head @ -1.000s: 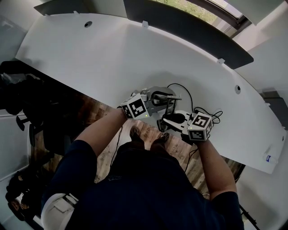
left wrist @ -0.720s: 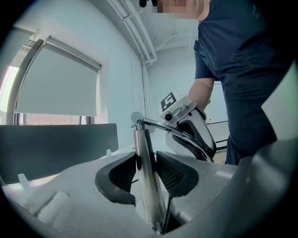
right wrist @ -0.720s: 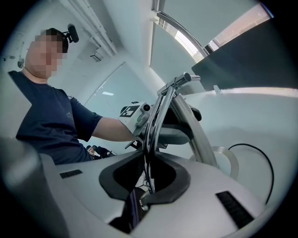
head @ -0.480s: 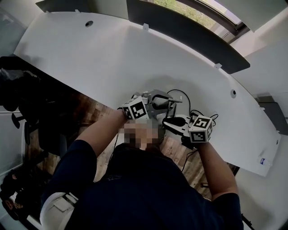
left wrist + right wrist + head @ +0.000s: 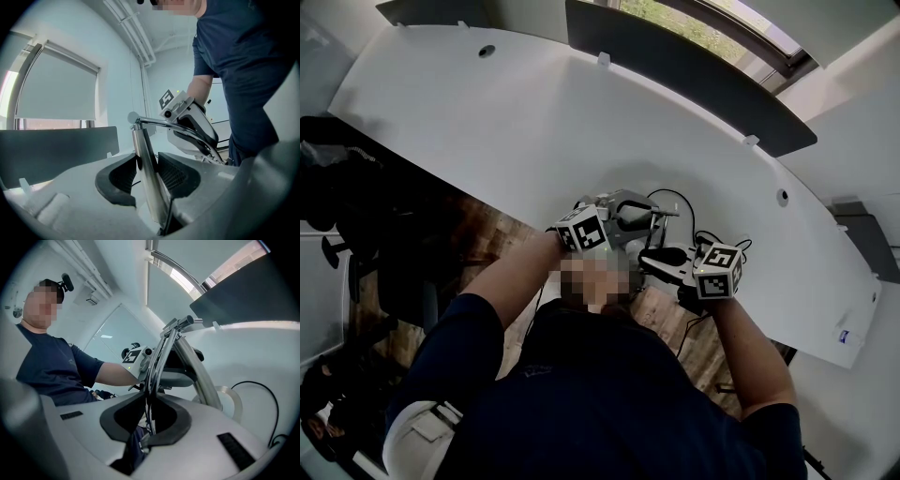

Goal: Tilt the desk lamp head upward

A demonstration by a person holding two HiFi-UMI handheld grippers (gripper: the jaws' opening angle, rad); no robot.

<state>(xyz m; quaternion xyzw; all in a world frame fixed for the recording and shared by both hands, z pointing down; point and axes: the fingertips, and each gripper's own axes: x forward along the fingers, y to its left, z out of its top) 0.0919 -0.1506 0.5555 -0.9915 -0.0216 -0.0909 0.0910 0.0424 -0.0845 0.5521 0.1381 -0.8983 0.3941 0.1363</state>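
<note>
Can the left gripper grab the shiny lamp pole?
Probably yes. The pole stands between the left gripper's jaws, which have just been opening, and nothing blocks it. The right gripper holds the lamp arm.

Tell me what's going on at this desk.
A person at the white desk works a metal desk lamp with hand-held tongs. The right tongs are shut on the lamp's thin arm. The left tongs have just been opening and now stand open, with the lamp's upright post between them, not clamped.
</note>
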